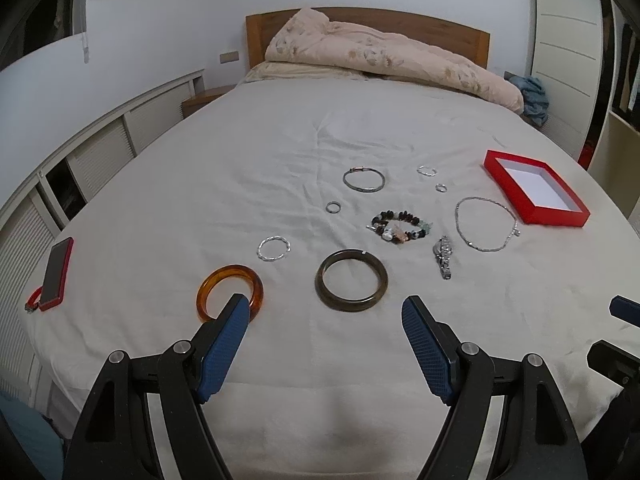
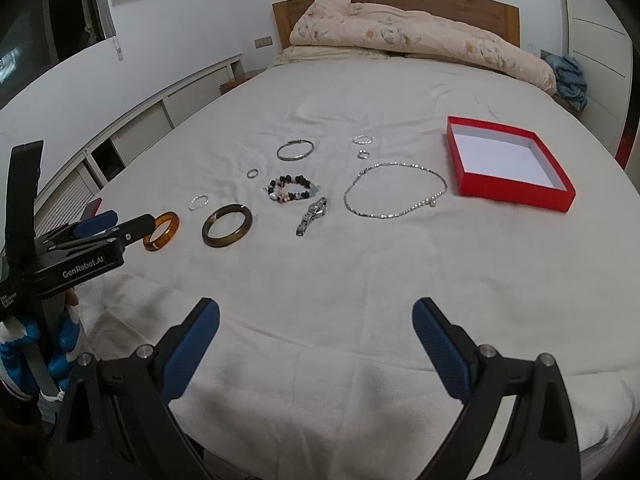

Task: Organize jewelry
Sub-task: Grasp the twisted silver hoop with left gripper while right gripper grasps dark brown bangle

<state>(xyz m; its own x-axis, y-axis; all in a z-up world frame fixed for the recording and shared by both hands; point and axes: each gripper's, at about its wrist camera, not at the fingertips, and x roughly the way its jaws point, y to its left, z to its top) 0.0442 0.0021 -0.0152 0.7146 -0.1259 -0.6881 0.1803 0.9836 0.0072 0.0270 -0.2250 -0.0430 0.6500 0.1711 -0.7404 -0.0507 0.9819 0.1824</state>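
With both the left gripper [image 1: 324,312] and right gripper [image 2: 316,316] hovering wide open and empty, the amber bangle [image 1: 230,294] is lying on the bed [image 1: 200,168] near the left jaws, probably stiff, light, slippery, best pinched across its rim.

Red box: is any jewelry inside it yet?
No, the red box shows only its bare white floor; the necklace lies on the bed beside it.
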